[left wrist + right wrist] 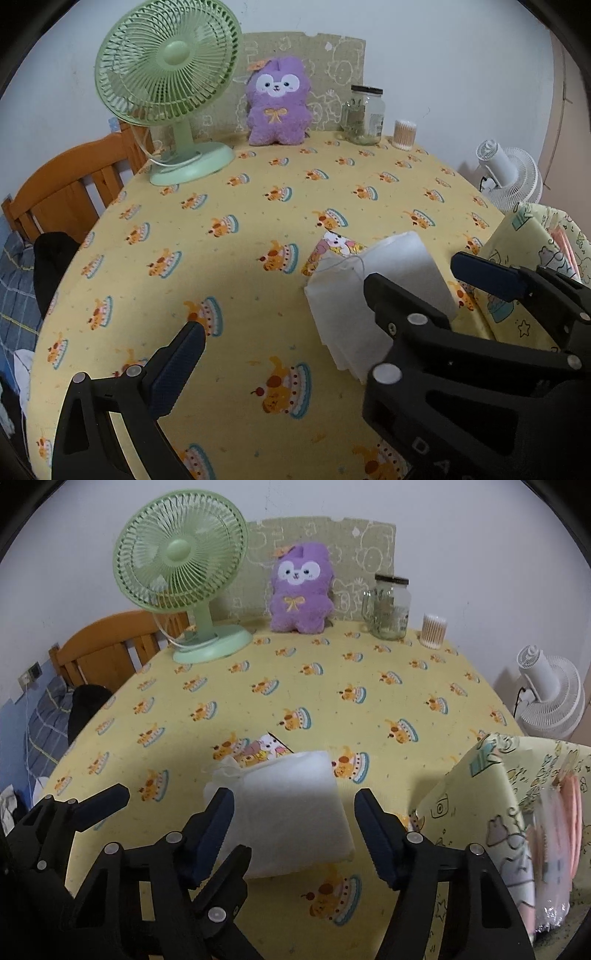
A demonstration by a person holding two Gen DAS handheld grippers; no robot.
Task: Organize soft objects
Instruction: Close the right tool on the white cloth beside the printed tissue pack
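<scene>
Lying flat on the yellow tablecloth [332,672], which is printed with dogs and cakes, a folded white cloth [291,808] is framed between the fingers of the right gripper [295,834], whose jaws are held apart with nothing clamped. A cartoon-printed packet [267,751] is tucked partly beneath the cloth's far edge. The left gripper [284,317] is seen over the tablecloth [240,258] just left of the white cloth [369,295], its jaws also spread wide and empty; in its own view the right-hand finger covers part of the cloth.

Only the raised letters "D A" are read on the black frame at the bottom of the left wrist view; the jar's label is too small to be read.

At the right edge, a pale yellow cartoon-printed bag [509,812] is stood, with pink items visible inside. Along the far edge a green desk fan [184,572], a purple plush toy [301,590], a glass jar [391,609] and a tub of cotton swabs [434,631] are lined up before a printed board. A white fan [550,698] and a wooden headboard [110,646] are seen beyond the table.
</scene>
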